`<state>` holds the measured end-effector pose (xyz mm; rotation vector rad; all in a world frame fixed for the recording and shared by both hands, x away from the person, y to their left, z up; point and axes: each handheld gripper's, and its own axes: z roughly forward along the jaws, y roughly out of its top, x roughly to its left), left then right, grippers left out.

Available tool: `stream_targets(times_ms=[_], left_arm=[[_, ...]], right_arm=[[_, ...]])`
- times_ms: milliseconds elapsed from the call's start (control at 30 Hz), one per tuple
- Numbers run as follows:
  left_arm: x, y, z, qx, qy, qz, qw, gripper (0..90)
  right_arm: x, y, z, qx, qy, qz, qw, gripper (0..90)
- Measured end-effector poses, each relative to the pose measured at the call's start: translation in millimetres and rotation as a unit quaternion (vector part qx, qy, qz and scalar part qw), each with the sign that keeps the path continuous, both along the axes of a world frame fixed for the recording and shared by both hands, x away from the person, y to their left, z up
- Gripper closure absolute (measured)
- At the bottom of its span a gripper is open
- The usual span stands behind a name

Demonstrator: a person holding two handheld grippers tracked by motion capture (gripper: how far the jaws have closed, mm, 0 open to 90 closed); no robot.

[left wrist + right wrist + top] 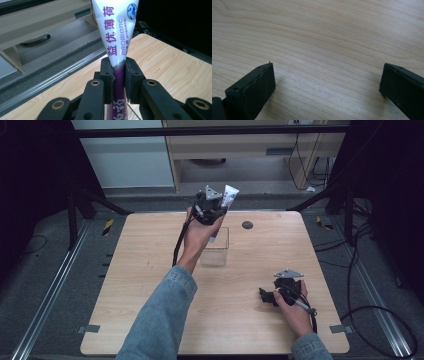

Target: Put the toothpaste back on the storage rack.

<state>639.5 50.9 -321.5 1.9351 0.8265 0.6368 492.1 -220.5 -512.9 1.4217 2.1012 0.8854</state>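
A white and purple toothpaste tube point(228, 197) point(117, 32) is held up above the far side of the table. My left gripper point(212, 210) point(119, 75) is shut on it, the pads pinching the tube where white turns to purple, its flat crimped end pointing up. Just below the tube stands a clear plastic cup point(216, 249). My right gripper point(264, 296) point(327, 82) rests low over the wooden table point(150, 285) at the near right, its jaws wide open with bare wood between them.
A small dark round mark point(247, 225) lies on the table near the far edge. Black cables trail across the floor point(370, 315) to the right. A pale wooden cabinet point(250, 145) stands beyond the table.
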Motion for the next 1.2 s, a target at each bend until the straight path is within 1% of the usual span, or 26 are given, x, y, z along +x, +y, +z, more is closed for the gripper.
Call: stream_targets(times_ms=[167,233,267,333,500,633,733,833,967,1200], left_arm=[[-1.0,1.0,-1.6,0.004,-0.003,-0.004,1.0000,78.3],[-1.4,1.7,-3.4,0.000,-0.003,-0.002,1.0000,78.3],[-1.6,2.0,-4.5,0.000,-0.003,-0.002,1.0000,78.3],[-1.4,2.6,-6.8,0.003,-0.001,-0.004,1.0000,78.3],[-1.1,4.1,-12.3,-0.001,0.001,-0.003,1.0000,78.3],[-1.9,6.0,-16.7,0.002,0.005,-0.005,1.0000,78.3],[-2.3,8.4,-20.3,-0.010,0.008,-0.009,0.9999,78.3],[-2.3,10.3,-23.6,-0.005,0.011,-0.011,0.9999,78.3],[-2.4,13.9,-28.2,-0.007,0.014,-0.009,0.9998,78.3],[-3.7,16.7,-36.2,-0.003,0.020,-0.014,0.9997,78.4]], right_arm=[[0.0,0.0,0.0,0.000,0.000,0.000,1.0000,0.4],[0.0,0.2,0.1,0.002,0.000,-0.001,1.0000,0.4],[0.0,-0.2,0.0,-0.001,0.000,0.001,1.0000,0.4],[0.0,0.2,0.0,0.002,0.000,-0.001,1.0000,0.4],[0.0,-0.1,0.0,-0.001,-0.001,0.000,1.0000,0.4],[0.0,0.1,0.0,0.001,0.000,0.000,1.0000,0.4],[0.0,0.1,0.0,0.001,0.000,0.000,1.0000,0.4],[-0.1,0.2,0.1,0.002,0.000,-0.001,1.0000,0.4],[0.2,0.1,-0.1,0.001,-0.002,0.000,1.0000,0.4],[0.2,0.1,-0.1,0.001,-0.002,0.000,1.0000,0.4]])
